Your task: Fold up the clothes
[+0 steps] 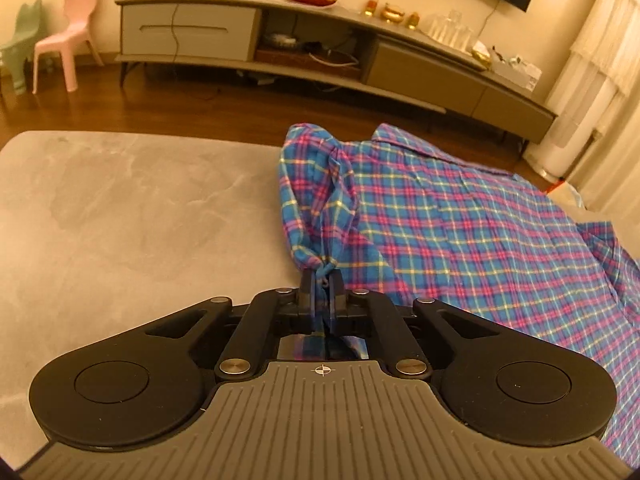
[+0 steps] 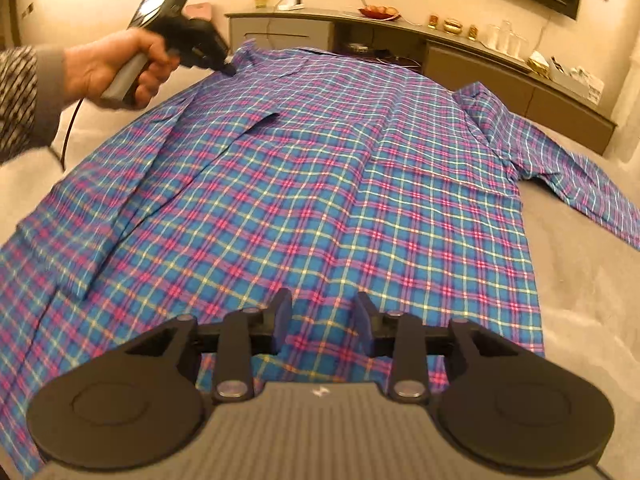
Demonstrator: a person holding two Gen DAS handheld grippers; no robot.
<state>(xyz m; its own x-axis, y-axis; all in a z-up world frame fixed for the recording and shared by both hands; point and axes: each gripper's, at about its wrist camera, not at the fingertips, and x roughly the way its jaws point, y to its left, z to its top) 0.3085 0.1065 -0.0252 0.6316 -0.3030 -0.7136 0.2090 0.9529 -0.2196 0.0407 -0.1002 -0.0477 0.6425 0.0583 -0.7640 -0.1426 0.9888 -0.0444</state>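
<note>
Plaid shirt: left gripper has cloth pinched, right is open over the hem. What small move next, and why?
Probably carry the left gripper with its bunched cloth inward over the plaid shirt and lay it flat. Its jaws are shut on that fold, while the right gripper is open above the cloth, gripping nothing.

Each camera rides just behind its own gripper and tilts down over the pale marbled tabletop (image 1: 120, 208). The left one sits close to the blue-and-pink plaid shirt (image 1: 460, 216) at its bunched edge; the right looks along its length. Both face the long grey TV cabinet (image 1: 320, 40).
</note>
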